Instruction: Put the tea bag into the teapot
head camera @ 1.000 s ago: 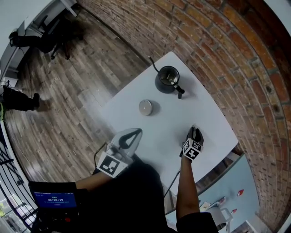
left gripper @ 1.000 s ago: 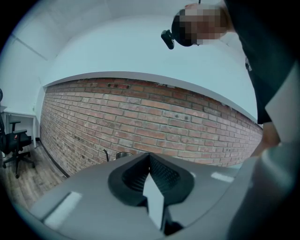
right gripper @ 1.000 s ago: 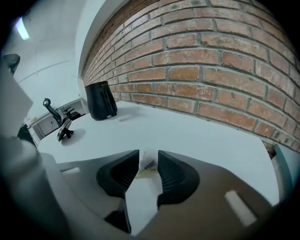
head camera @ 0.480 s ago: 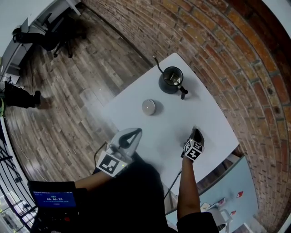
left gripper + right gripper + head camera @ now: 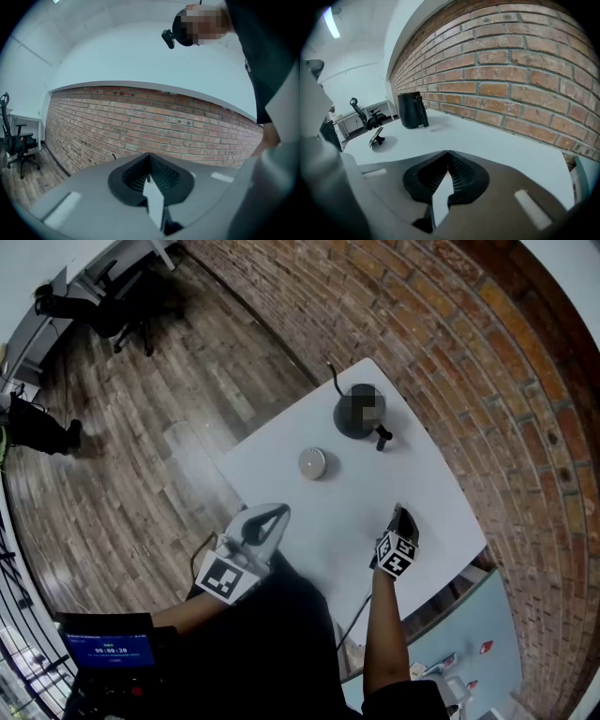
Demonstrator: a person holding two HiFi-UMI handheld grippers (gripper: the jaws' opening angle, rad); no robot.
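The dark teapot (image 5: pixel 361 413) stands at the far side of the white table (image 5: pixel 431 474); the right gripper view shows it as a black pot (image 5: pixel 411 110) by the brick wall. Its round lid (image 5: pixel 312 463) lies apart on the table, and it rests tilted (image 5: pixel 375 137) in the right gripper view. My right gripper (image 5: pixel 400 513) sits low over the table's right part, well short of the pot, with its jaws shut (image 5: pixel 449 161). I cannot make out a tea bag between them or elsewhere. My left gripper (image 5: pixel 278 513) hovers at the table's near edge, jaws shut (image 5: pixel 149 164) and empty.
A brick wall (image 5: pixel 525 75) runs close along the table's far and right sides. Wooden floor (image 5: pixel 141 456) lies to the left, with an office chair (image 5: pixel 18 140) further off. A second pale surface (image 5: pixel 469 634) lies below the table's right corner.
The right gripper's jaws have closed where it stands on the table. The left gripper has held still. The head view has shifted slightly.
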